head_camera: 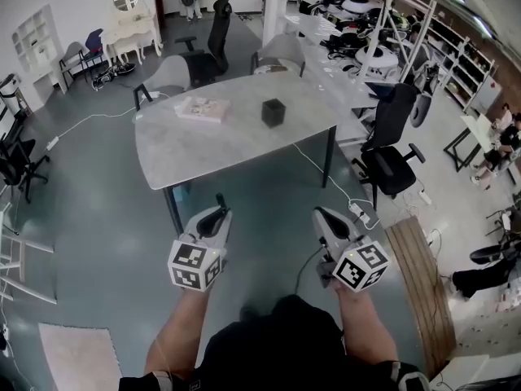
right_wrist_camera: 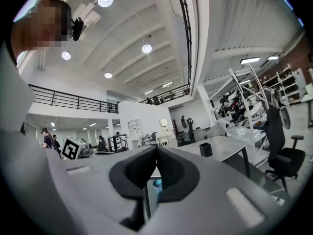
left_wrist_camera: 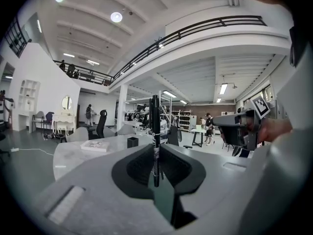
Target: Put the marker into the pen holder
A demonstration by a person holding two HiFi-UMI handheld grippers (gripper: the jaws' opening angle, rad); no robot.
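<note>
Looking down from the head view, what do you see?

Both hands are held out short of a grey-topped table with black legs (head_camera: 171, 157). The left gripper (head_camera: 220, 208) has a slim black marker (head_camera: 218, 199) poking up from its tips. The right gripper (head_camera: 322, 215) is level with it and well apart from it. On the table stands a small black cube-shaped pen holder (head_camera: 273, 112), with a flat pale book (head_camera: 202, 109) lying to its left. The marker is well short of the holder.

And the left gripper view?

The two jaws are clenched on the marker, which stands upright between the dark pads, its top rising above them and its lower end hanging in the gap below. The pen holder sits on the table beyond, left of the marker. The book is further left, and the right gripper shows at the right edge.

What about the right gripper view?

The jaws are closed, with the pad tips touching and nothing between them. The pen holder shows on the table to the right, far from the tips. The left gripper's marker cube shows at the left.
</note>
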